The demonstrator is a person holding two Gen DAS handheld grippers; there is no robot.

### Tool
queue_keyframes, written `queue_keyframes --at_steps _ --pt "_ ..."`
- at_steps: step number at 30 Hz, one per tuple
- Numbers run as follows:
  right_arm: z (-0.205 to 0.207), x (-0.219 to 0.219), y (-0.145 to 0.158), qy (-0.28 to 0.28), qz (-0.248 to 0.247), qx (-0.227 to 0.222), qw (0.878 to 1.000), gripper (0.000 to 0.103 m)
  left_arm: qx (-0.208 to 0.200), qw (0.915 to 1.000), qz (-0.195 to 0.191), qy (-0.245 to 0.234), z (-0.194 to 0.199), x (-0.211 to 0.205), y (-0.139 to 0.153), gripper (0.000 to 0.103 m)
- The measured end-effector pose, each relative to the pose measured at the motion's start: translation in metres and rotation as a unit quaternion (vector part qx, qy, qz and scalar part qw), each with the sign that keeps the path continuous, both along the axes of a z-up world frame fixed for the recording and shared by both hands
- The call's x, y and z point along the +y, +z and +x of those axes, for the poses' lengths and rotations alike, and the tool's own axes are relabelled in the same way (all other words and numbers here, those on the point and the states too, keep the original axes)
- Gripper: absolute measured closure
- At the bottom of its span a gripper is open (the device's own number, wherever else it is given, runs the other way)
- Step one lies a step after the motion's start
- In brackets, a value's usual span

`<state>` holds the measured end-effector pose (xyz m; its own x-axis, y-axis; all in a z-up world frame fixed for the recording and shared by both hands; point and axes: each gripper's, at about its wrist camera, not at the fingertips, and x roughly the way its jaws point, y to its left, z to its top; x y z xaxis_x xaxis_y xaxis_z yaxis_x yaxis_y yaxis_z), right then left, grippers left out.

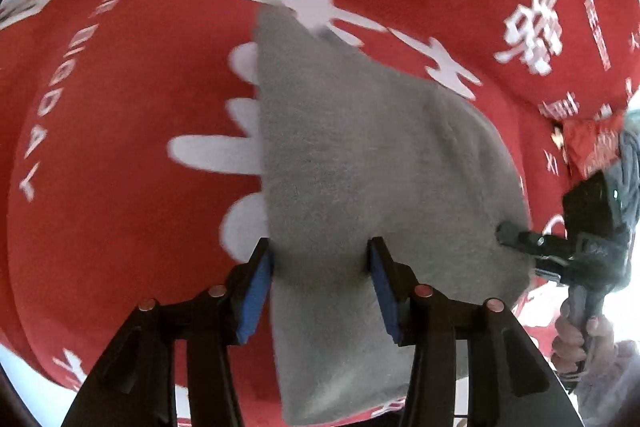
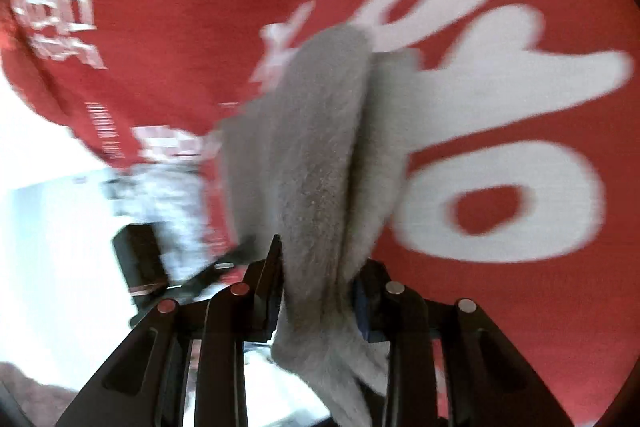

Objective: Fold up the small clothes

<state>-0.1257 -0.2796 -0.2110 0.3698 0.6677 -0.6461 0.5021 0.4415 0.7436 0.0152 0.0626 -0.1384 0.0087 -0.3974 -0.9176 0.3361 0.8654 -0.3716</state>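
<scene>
A small grey garment [image 1: 360,163] lies folded on a red cloth with white lettering [image 1: 120,107]. My left gripper [image 1: 320,267] is open, its blue pads on either side of the garment's left part, with cloth between them. My right gripper [image 2: 318,291] is shut on a bunched edge of the grey garment [image 2: 316,155] and lifts it off the red cloth [image 2: 160,7]. In the left wrist view the right gripper [image 1: 508,231] shows at the garment's right edge, held by a hand.
The red cloth covers the whole table. Its right edge [image 1: 576,143] drops to a bright white floor. In the right wrist view the left gripper's body [image 2: 140,259] shows blurred at lower left. A person's hand [image 1: 580,339] holds the right tool.
</scene>
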Motion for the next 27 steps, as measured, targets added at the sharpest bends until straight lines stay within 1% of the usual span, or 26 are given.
queue_keyframes --at_steps 1,2,3,4,5,6,7,8,10,12,13,16,17,18,19,21,24,27 --pt "-0.002 -0.004 0.003 0.005 -0.042 0.026 0.999 0.069 -0.011 0.9999 0.007 0.009 0.0 0.006 0.004 0.054" --pt "-0.007 -0.01 0.004 0.008 -0.072 0.042 0.996 0.069 -0.027 0.9992 0.024 0.017 0.001 0.011 0.009 0.054" --pt "-0.011 -0.014 0.008 0.01 -0.101 0.055 0.993 0.069 -0.042 0.998 0.04 0.024 0.002 0.016 0.013 0.054" --pt "-0.014 -0.018 0.014 0.008 -0.125 0.059 0.99 0.07 -0.051 0.9972 0.046 0.031 0.004 0.021 0.018 0.054" --pt "-0.015 -0.019 0.02 0.007 -0.14 0.057 0.988 0.073 -0.055 0.9969 0.046 0.035 0.006 0.024 0.02 0.054" --pt "-0.015 -0.019 0.029 0.007 -0.161 0.055 0.985 0.082 -0.059 0.9966 0.044 0.036 0.007 0.025 0.024 0.054" --pt "-0.014 -0.018 0.039 0.008 -0.183 0.049 0.982 0.086 -0.065 0.9964 0.044 0.033 0.007 0.026 0.027 0.054" --pt "-0.013 -0.017 0.047 0.006 -0.19 0.038 0.981 0.089 -0.074 0.996 0.043 0.024 0.007 0.018 0.031 0.054" --pt "-0.006 -0.007 0.065 0.007 -0.191 0.01 0.982 0.091 -0.086 0.9952 0.046 0.006 0.007 0.001 0.032 0.054" --pt "0.001 0.005 0.069 0.029 -0.19 -0.003 0.981 0.091 -0.088 0.9942 0.06 -0.018 0.003 -0.015 0.026 0.054" --pt "0.006 0.015 0.068 0.048 -0.193 -0.001 0.98 0.091 -0.086 0.993 0.075 -0.029 0.0 -0.023 0.018 0.054" --pt "0.011 0.035 0.047 0.093 -0.228 0.03 0.969 0.091 -0.082 0.9901 0.106 -0.041 -0.005 -0.035 -0.002 0.054" --pt "0.01 0.038 0.036 0.103 -0.243 0.044 0.964 0.097 -0.082 0.9905 0.104 -0.037 -0.006 -0.034 -0.005 0.054" --pt "0.008 0.038 0.029 0.108 -0.25 0.05 0.961 0.102 -0.079 0.9914 0.099 -0.033 -0.005 -0.032 -0.006 0.054" --pt "0.004 0.036 0.023 0.102 -0.25 0.052 0.961 0.103 -0.075 0.992 0.097 -0.029 -0.005 -0.031 -0.006 0.054" --pt "-0.001 0.029 0.024 0.083 -0.239 0.053 0.966 0.103 -0.067 0.9926 0.098 -0.025 -0.003 -0.028 -0.003 0.054" --pt "-0.008 0.025 0.031 0.072 -0.245 0.064 0.965 0.103 -0.06 0.992 0.108 -0.026 -0.005 -0.025 0.001 0.054" --pt "-0.016 0.022 0.035 0.066 -0.248 0.083 0.963 0.1 -0.055 0.9916 0.114 -0.025 -0.009 -0.022 0.007 0.054"
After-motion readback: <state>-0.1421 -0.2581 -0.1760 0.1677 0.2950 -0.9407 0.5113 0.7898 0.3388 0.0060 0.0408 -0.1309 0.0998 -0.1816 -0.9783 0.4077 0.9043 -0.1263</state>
